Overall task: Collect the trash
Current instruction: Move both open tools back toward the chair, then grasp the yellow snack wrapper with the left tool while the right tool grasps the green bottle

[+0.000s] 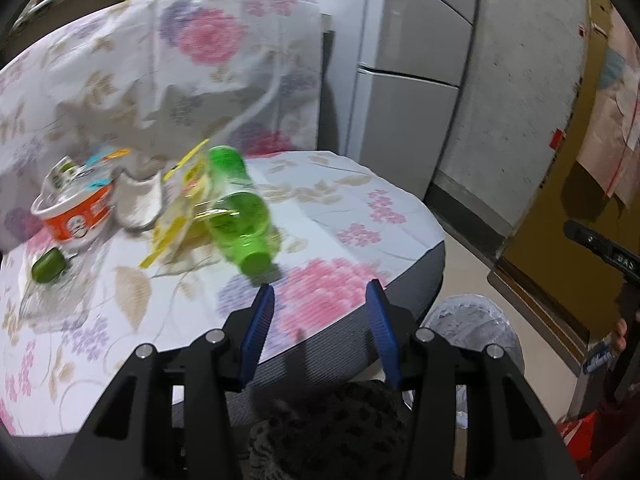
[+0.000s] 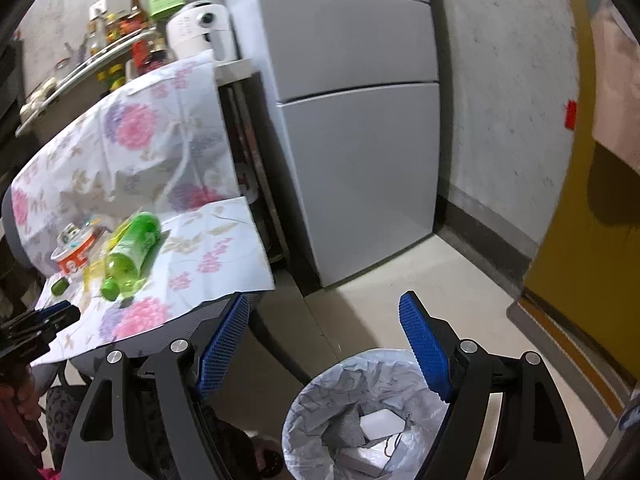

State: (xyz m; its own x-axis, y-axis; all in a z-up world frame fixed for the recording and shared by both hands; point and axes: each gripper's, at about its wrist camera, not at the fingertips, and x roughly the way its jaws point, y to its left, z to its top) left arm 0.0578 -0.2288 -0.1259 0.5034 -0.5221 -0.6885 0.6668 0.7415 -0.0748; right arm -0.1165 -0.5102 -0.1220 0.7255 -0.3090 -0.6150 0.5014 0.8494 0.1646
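Note:
A green plastic bottle lies on its side on the flower-patterned cloth, cap toward me. Beside it lie yellow wrappers, an orange instant-noodle cup, a white crumpled cup and a small green cap. My left gripper is open and empty, just in front of the bottle's cap. My right gripper is open and empty above a bin lined with a grey bag. The bin holds white pieces of trash. The bottle also shows in the right wrist view.
A grey fridge stands behind the covered seat. A yellow door is at the right. A shelf with bottles and a white appliance is at the back. The bin also shows in the left wrist view.

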